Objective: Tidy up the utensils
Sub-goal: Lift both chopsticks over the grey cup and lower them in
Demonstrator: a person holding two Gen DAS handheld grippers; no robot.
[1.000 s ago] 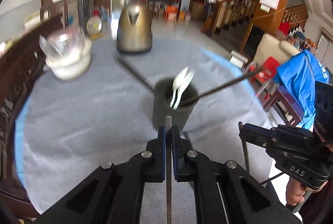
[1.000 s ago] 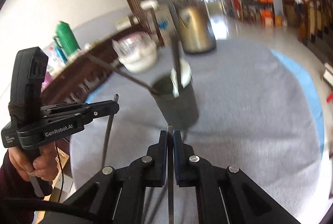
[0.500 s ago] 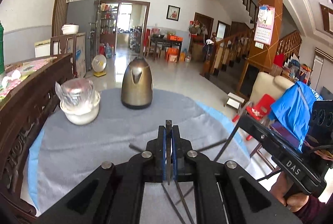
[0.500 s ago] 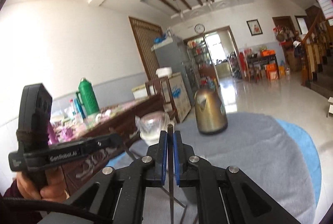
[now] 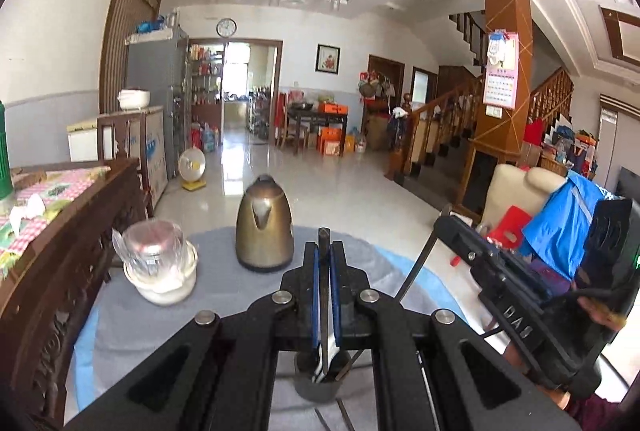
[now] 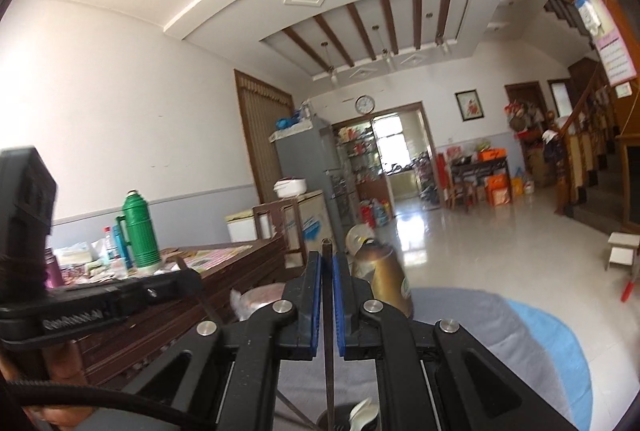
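My left gripper [image 5: 325, 251] is shut on a thin dark chopstick [image 5: 323, 235] that stands upright between its blue pads. Straight below it a dark utensil cup [image 5: 320, 389] sits on the table with several utensils inside. My right gripper [image 6: 328, 259] is shut on a second dark chopstick [image 6: 328, 331], whose lower end reaches down towards the cup [image 6: 340, 421], where a white spoon [image 6: 362, 411] shows. Each wrist view also catches the other gripper: the right gripper [image 5: 444, 225] at the right with its chopstick [image 5: 416, 267], the left gripper [image 6: 182, 277] at the left.
A brass kettle [image 5: 264, 227] and a white bowl [image 5: 164, 287] holding a clear wrapped jar stand at the far side of the round grey-clothed table [image 5: 224, 295]. A dark carved sideboard [image 5: 60, 251] runs along the left. A chair with blue cloth [image 5: 568, 215] is at the right.
Both grippers have risen with their chopsticks and tipped upward. The cup has dropped from mid-frame to the bottom edge, and the room and ceiling now fill both views.
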